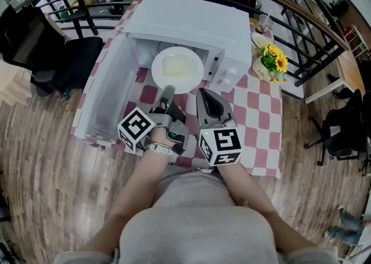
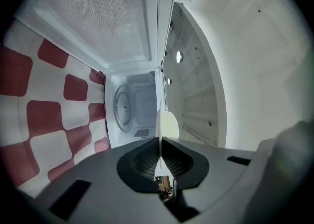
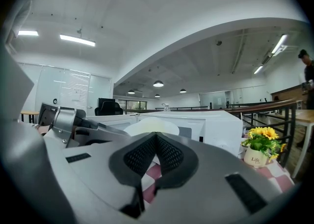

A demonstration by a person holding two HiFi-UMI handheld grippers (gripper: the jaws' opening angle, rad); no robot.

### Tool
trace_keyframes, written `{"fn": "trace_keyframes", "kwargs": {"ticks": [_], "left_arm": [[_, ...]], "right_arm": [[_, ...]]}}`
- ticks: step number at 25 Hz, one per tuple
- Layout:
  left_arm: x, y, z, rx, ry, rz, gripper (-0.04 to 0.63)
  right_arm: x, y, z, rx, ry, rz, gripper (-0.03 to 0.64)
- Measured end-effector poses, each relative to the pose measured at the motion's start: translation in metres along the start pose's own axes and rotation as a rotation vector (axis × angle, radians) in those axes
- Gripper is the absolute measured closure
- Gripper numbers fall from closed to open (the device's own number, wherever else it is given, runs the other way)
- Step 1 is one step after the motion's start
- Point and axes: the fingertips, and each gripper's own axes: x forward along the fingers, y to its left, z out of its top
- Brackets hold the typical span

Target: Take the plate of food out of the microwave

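Red-and-white checked tablecloth [image 1: 255, 112] covers the table under the white box microwave [image 1: 194, 22], whose door [image 1: 104, 92] hangs wide open to your left; your left gripper [image 1: 168, 91] pinches the near rim of the round white plate of pale food [image 1: 177, 69], jaws pressed on its thin edge; the plate sits at the oven's mouth, partly over the cloth; your right gripper [image 1: 203, 93] rests just beside, jaws pressed together on nothing.
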Motion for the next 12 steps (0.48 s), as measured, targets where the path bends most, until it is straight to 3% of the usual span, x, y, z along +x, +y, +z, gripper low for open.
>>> {"fn": "trace_keyframes", "kwargs": {"ticks": [12], "left_arm": [[-0.0041,-0.0099,-0.0043,0.030,0.013,-0.012,0.578]], "right_arm": [[-0.0051,0.0008,0.0056,-0.002,-0.020,-0.022,0.594]]}}
